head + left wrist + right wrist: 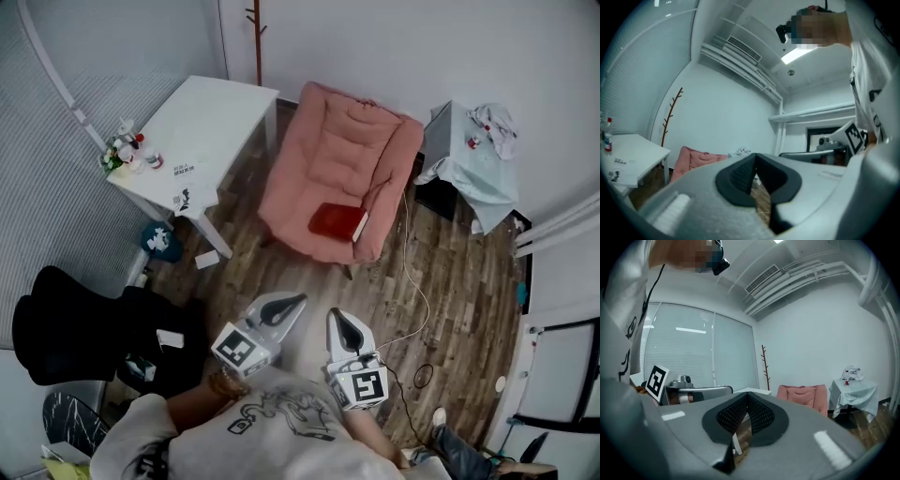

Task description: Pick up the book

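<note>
A dark red rectangular book point(336, 222) lies flat on the front of the seat of a pink padded armchair point(342, 155), with a pale edge showing at its right side. It is well apart from both tools.

In the head view, the left gripper point(298, 300) and the right gripper point(337, 316) are held side by side over the brown wood-plank floor point(459, 281). Both point toward the armchair. Each gripper's own view shows its dark ribbed pads pressed together with nothing between them.

The book cannot be made out from either gripper. In the left gripper view, the grey body of the left gripper point(755, 161) covers the seat, leaving only the top of the chair's back point(696, 158) visible. In the right gripper view, the right gripper point(747, 401) likewise cuts off the chair's lower part point(806, 397).

A white rectangular table point(211, 112) stands left of the armchair, and a small stand draped in pale cloth point(469, 169) stands to its right. The small items on both are too tiny to identify.
</note>
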`<state>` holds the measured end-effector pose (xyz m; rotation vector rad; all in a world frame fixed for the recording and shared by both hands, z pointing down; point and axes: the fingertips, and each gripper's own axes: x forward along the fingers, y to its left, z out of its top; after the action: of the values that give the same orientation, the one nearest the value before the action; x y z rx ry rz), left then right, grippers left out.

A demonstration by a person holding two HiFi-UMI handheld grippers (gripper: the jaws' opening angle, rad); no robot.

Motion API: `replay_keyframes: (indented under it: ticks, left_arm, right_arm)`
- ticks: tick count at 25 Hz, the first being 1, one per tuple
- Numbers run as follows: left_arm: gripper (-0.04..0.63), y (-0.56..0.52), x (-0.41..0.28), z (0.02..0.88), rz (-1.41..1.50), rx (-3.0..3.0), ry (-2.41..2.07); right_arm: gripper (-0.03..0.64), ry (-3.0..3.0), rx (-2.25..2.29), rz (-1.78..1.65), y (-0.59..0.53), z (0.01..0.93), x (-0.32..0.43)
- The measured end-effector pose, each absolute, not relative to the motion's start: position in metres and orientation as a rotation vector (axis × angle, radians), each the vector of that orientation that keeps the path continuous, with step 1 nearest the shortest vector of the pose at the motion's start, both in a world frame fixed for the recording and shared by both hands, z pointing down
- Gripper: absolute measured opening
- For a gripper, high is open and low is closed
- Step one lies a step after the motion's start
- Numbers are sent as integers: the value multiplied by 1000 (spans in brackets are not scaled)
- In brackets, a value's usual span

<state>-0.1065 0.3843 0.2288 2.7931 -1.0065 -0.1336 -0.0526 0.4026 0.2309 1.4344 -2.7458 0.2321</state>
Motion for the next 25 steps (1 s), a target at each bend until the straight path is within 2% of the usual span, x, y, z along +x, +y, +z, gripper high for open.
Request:
replay_keyframes:
  ticks: [11,25]
  left_arm:
    - [3,259,-169,222,-144,2826,-939]
    - [3,196,-181,242,-126,2800,-870]
  right_arm:
    - [6,-2727,1469,169,274,210,-127]
    - [6,-2589,1542,273,220,243,-127]
